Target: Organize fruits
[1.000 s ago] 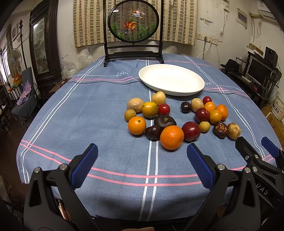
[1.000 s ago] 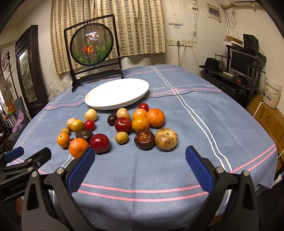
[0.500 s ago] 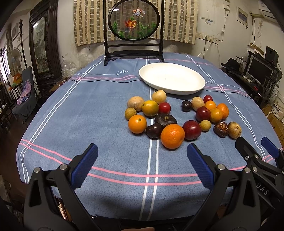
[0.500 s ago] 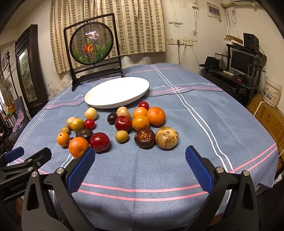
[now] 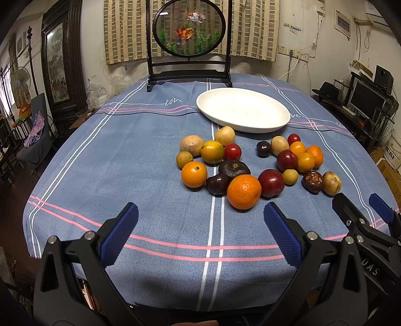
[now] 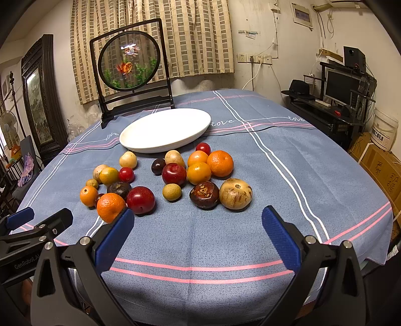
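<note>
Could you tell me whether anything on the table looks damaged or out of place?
Nothing is spilled or tipped. Two dark fruits look shrivelled beside the smooth ones, and the white plate holds nothing while every fruit lies loose on the tablecloth.

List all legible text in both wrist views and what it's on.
"love": tablecloth, stitched in white script near the white plate; it shows at several spots.
"GenRobot.A...": body of the left gripper, cut off by a jaw in front.
"DAS": body of the right gripper, partly hidden.
Bucket label, cardboard box characters and wall notices: too small or blurred to read.
</note>
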A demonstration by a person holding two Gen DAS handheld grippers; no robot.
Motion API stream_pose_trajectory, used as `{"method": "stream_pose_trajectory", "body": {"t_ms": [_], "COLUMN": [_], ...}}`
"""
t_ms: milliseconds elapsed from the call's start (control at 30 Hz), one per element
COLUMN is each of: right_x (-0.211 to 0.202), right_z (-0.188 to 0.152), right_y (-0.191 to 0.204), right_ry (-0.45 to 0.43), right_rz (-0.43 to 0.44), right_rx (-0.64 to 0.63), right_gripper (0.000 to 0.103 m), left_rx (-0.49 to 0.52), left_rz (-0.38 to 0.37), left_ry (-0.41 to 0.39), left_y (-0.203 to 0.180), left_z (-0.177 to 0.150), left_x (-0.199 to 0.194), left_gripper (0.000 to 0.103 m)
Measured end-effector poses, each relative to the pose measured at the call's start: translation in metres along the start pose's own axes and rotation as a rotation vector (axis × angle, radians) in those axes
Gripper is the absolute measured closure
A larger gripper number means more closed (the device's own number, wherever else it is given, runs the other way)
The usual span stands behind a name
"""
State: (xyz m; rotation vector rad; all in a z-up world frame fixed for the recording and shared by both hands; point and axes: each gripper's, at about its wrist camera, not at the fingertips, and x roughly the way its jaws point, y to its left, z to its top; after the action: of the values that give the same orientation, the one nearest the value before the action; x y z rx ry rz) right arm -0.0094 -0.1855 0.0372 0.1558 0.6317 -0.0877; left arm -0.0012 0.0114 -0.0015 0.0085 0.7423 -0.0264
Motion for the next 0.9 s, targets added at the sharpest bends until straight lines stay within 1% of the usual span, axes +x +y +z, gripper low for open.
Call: {"method": "stream_pose_trajectory", "body": {"t_ms": [900], "right_x": [0.0012], "right_z": [-0.0011], "right_y": [0.0006], "right_ry": [0.004], "right_rz": [0.001], "right_rx": [0.002], "right_gripper": [0.001], "left_rx": [-0.001], "left_rz": [-0.001], "left_ry": [0.003], "left_y": [0.0007], "left_z": [-0.0006], "left_x": [0.0004], "left_gripper": [0.002]}}
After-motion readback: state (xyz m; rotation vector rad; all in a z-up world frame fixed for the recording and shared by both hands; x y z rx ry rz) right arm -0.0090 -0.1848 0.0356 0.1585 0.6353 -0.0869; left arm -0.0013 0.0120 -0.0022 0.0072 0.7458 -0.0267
